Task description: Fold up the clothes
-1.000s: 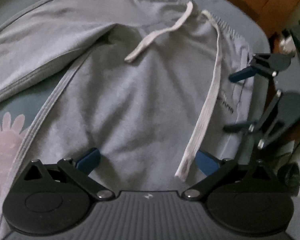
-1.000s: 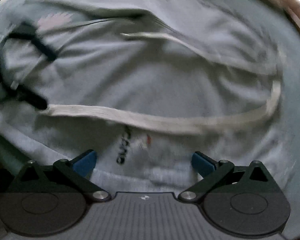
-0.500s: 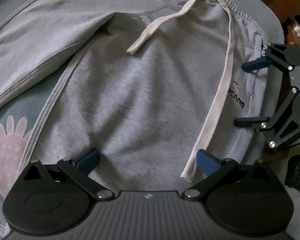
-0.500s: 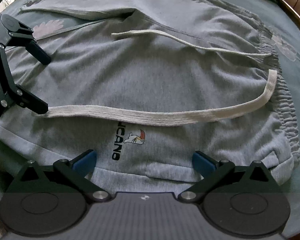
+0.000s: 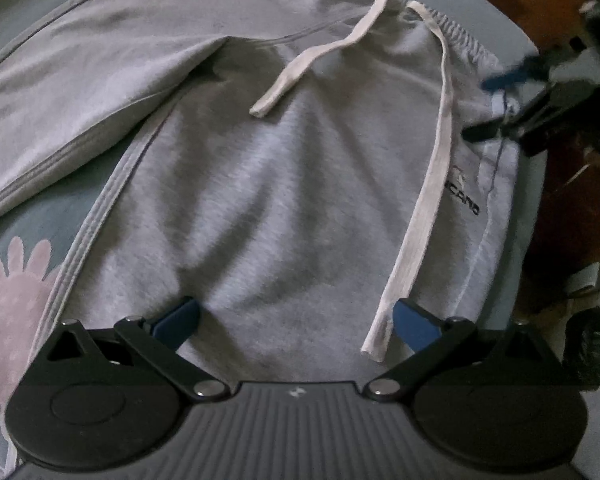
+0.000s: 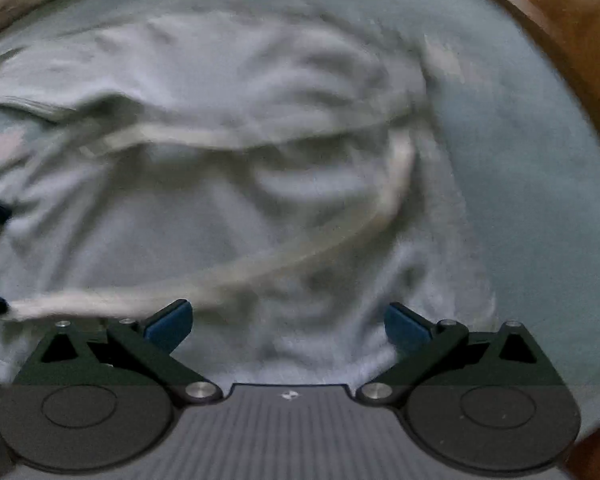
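Observation:
Grey sweatpants [image 5: 260, 184] lie spread on the bed, waistband at the far end, with a white drawstring [image 5: 432, 184] trailing down the front and a dark printed logo [image 5: 462, 200] near the right edge. My left gripper [image 5: 296, 324] is open and empty just above the fabric of one leg. My right gripper [image 5: 496, 104] shows blurred in the left wrist view at the pants' right edge near the waistband. In the right wrist view it [image 6: 288, 324] is open above the blurred pants [image 6: 240, 200], holding nothing.
The bed has a blue-grey cover [image 5: 28, 224] with pink flower prints [image 5: 8, 292]. A wooden bed frame [image 6: 560, 40] runs along the far right. Dark objects sit on the floor [image 5: 584, 352] to the right of the bed.
My right gripper has swung along the pants' edge toward the waistband, and its view is now blurred. My left gripper has held nearly still over the pant leg.

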### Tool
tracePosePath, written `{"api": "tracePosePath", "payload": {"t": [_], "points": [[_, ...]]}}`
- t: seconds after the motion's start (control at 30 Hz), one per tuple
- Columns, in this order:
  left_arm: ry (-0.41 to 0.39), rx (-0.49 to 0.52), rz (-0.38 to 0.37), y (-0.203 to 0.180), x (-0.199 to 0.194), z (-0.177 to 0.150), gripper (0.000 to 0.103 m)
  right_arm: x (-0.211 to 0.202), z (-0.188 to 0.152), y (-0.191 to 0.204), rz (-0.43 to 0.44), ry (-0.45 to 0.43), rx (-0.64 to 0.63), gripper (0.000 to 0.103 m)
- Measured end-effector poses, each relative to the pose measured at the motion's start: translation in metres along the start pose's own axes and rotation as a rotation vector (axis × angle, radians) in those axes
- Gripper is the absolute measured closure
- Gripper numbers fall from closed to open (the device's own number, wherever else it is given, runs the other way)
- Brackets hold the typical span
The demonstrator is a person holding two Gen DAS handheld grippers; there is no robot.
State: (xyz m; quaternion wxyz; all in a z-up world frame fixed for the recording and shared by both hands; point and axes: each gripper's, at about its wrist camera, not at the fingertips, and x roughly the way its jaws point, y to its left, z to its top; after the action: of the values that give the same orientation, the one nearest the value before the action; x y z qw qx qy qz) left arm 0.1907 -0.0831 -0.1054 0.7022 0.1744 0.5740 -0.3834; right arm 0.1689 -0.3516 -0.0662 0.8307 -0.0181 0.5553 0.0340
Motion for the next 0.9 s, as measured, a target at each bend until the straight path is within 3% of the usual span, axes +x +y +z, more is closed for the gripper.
{"api": "tracePosePath", "payload": {"t": [0.13,0.27,0.43,0.53,0.67,0.73,0.9], "points": [[-0.003,0.0,-0.055,0.015,-0.006,0.0,0.001,-0.002,-0.021,-0.009,0.008,-0.003,-0.054,0.0],[-0.006,-0.005,-0.103,0.03,-0.01,0.002,0.001,-0.002,-0.015,-0.008,-0.011,0.042,-0.057,0.0],[-0.022,0.106,-0.056,0.011,-0.006,-0.004,0.001,-0.016,-0.003,0.004,-0.024,0.012,-0.017,0.0],[-0.043,0.12,-0.035,0.003,-0.002,-0.006,0.001,-0.02,0.0,0.023,0.054,-0.015,-0.035,0.0],[-0.05,0.125,-0.044,0.005,-0.004,-0.008,0.001,0.003,-0.012,0.054,0.039,0.05,-0.137,0.0],[-0.024,0.176,-0.036,0.003,-0.005,-0.008,0.001,-0.001,-0.024,0.051,0.037,0.015,-0.136,0.0],[0.035,0.325,0.051,-0.021,-0.004,-0.009,0.001,-0.014,-0.024,0.051,0.021,0.05,-0.142,0.0]]}}
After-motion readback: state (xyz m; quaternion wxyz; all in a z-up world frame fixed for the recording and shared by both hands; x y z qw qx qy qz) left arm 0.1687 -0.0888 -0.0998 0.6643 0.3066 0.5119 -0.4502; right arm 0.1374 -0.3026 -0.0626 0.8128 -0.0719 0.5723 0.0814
